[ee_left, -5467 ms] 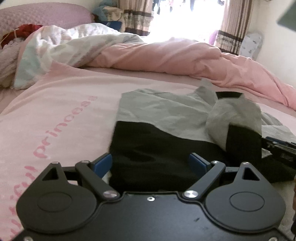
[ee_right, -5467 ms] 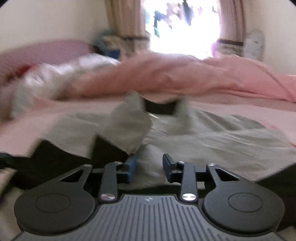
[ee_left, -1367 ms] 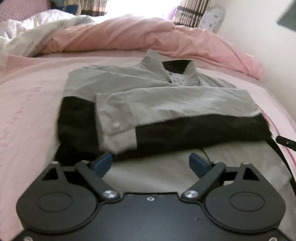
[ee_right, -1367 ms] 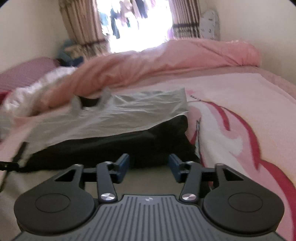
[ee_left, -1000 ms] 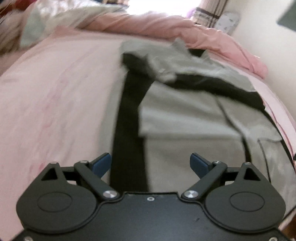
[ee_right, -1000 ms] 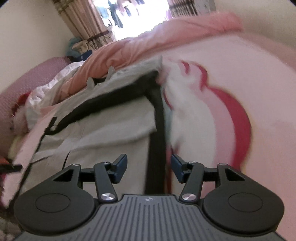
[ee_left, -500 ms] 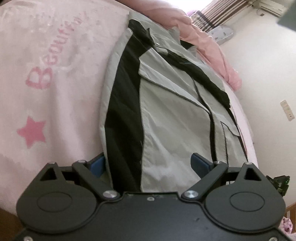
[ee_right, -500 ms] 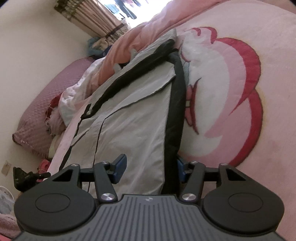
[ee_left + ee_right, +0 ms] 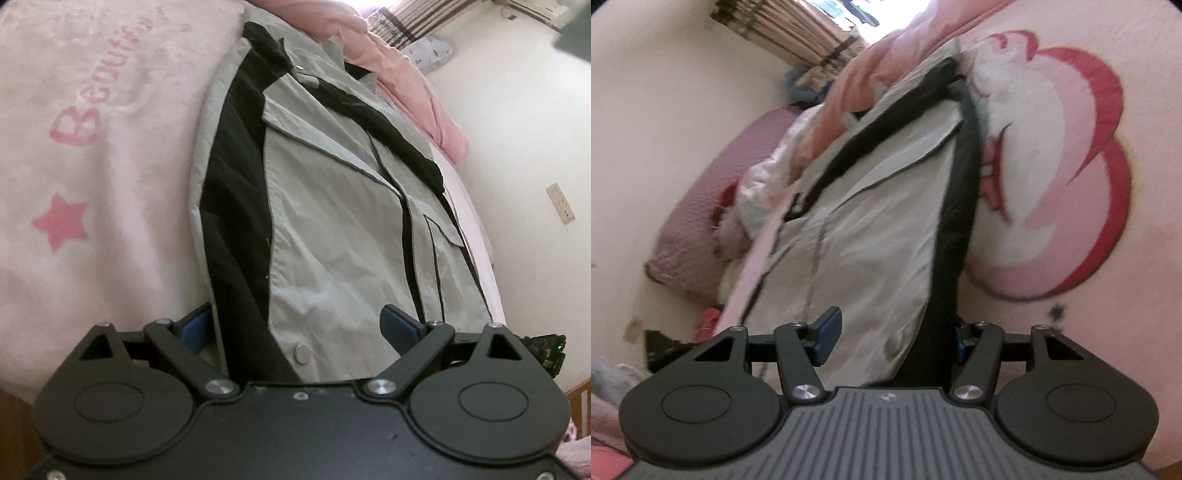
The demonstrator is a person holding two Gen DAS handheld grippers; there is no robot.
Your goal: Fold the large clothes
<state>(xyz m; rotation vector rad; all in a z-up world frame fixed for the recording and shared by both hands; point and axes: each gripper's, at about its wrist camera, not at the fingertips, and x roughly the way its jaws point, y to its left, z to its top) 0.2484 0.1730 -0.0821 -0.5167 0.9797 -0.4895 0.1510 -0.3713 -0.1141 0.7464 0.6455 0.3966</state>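
Two tongs are sitting at the near hem of one garment. Left tongs [image 9: 297, 325] are standing spread wide, blue pads either side of the hem's left corner, not pressing cloth. Right tongs [image 9: 892, 334] are also spread; their jaws have just been opening, with the hem's right corner lying between them, unpinched as far as the view shows.

Grey-and-black jacket [image 9: 332, 229] is lying flat on the pink bed [image 9: 92, 184], sleeves folded in across the chest. Its long axis is running from the bottom centre of each frame up toward the collar at the top, directly away from both tongs. In the left view the black side band is sitting just inside the left pad; in the right view [image 9: 871, 236] the black band is sitting against the right pad.

Judgement: both hands are equally near, one per hem corner. Next move is probably calling for both tongs to close on the hem and carry it up along that axis toward the collar.
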